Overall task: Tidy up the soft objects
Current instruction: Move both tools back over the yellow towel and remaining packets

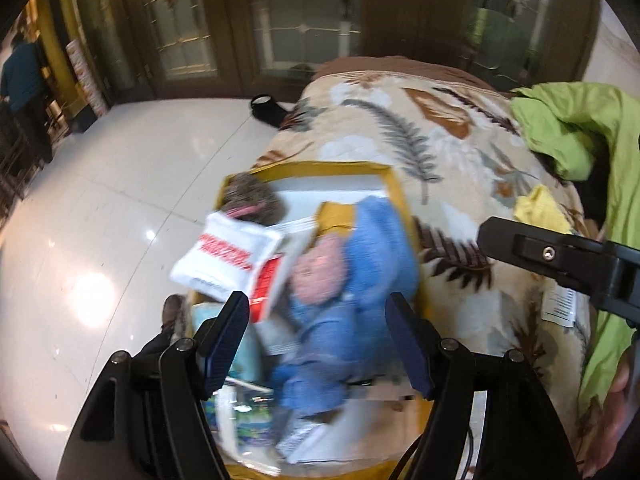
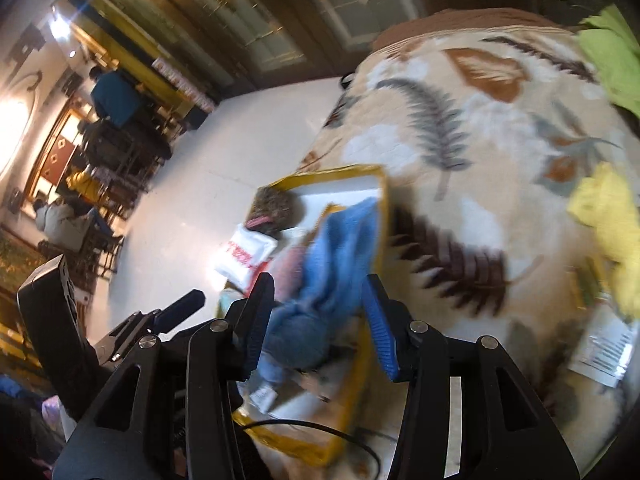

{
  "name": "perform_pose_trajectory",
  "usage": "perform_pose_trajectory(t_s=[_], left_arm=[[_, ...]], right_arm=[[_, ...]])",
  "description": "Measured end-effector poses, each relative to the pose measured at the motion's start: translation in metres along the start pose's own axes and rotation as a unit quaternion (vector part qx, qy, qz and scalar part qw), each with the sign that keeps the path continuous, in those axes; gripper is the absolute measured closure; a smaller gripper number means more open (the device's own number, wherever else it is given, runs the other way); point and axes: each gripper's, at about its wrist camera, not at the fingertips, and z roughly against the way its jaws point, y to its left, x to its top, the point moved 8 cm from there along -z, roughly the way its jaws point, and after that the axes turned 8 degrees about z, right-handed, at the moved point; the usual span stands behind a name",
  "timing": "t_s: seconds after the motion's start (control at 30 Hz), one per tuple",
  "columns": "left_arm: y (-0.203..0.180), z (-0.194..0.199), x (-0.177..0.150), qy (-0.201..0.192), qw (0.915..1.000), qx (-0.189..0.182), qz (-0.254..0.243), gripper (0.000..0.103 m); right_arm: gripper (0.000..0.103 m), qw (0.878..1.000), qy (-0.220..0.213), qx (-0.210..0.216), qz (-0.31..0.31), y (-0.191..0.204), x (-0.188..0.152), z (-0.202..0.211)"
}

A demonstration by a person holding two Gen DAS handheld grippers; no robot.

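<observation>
A blue plush toy [image 1: 352,280] with a pink patch lies in a cardboard box [image 1: 332,169] with yellow tape on its rim, at the edge of the bed. Beside the toy in the box are a white pouch with red print [image 1: 224,256] and a grey fuzzy piece with a pink band [image 1: 250,198]. My left gripper [image 1: 316,336] hovers open above the box, its pads clear of the toy. My right gripper [image 2: 318,312] is open too; the blue plush toy [image 2: 340,248] shows through its gap farther off. In the left wrist view the right gripper's finger [image 1: 532,252] hangs over the blanket, right of the box.
A leaf-patterned blanket [image 1: 400,128] covers the bed. On it lie a yellow cloth [image 2: 608,220], a green garment [image 1: 580,128] and a white labelled packet [image 2: 604,348]. Shiny white floor [image 1: 100,200] lies to the left, with a black object [image 1: 266,106] and people [image 2: 114,96] farther back.
</observation>
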Motion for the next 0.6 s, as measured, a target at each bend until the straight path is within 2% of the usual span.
perform_pose_trajectory(t_s=[0.37, 0.6], left_arm=[[-0.067, -0.004, -0.004, -0.009, 0.9987, -0.017, -0.046, 0.032], [-0.096, -0.009, -0.006, -0.012, 0.9972, -0.021, -0.071, 0.032]], right_arm=[[0.057, 0.996, -0.049, -0.056, -0.052, -0.08, -0.016, 0.077], [0.057, 0.99, -0.072, -0.078, -0.088, -0.122, -0.02, 0.106]])
